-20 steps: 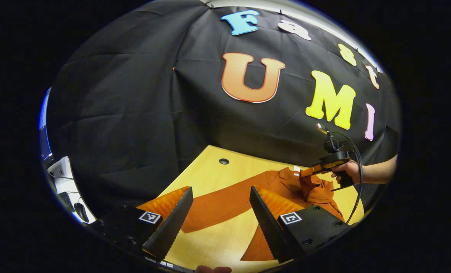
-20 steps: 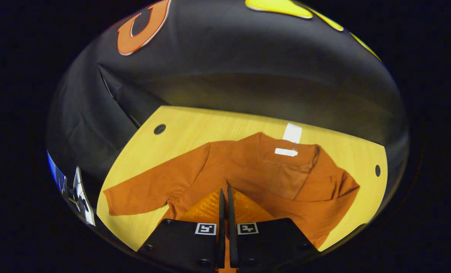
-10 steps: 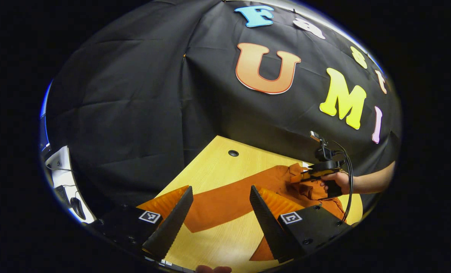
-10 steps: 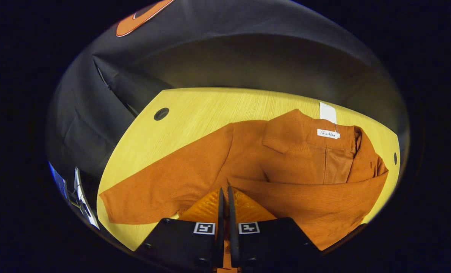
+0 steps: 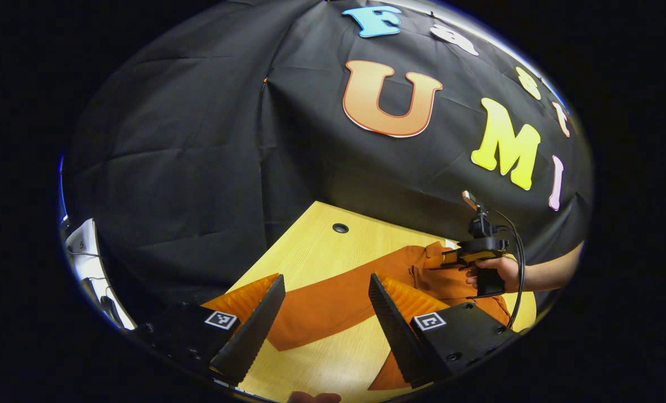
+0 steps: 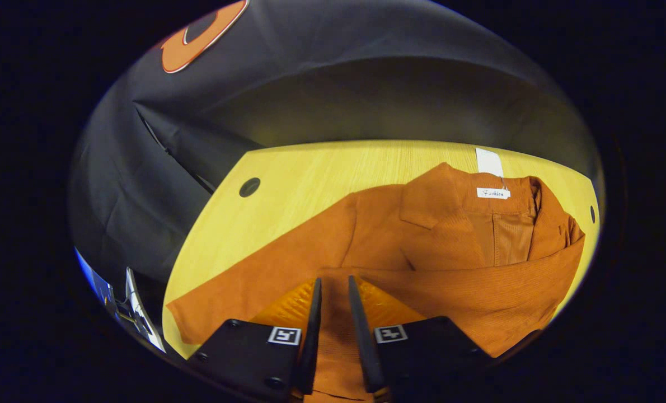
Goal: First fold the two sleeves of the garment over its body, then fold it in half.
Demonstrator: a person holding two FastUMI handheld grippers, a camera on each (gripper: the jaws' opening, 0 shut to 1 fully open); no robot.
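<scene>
Across the pale wooden desk (image 6: 310,173) a rust-orange ribbed jacket (image 6: 450,246) is being spread; the right gripper (image 6: 333,330) is being held slightly parted, seemingly around cloth, the left gripper (image 5: 324,324) wide apart, gripping nothing.

A light wooden table (image 6: 310,168) stands against the black cloth wall. It has 2 small dark round holes, 1 near its far left corner (image 6: 249,187) and 1 by its right edge (image 6: 592,214). An orange jacket (image 6: 450,235) lies flat on it, collar toward the wall, 1 sleeve (image 5: 333,296) stretched out leftward across the bare wood, another folded over its body
</scene>
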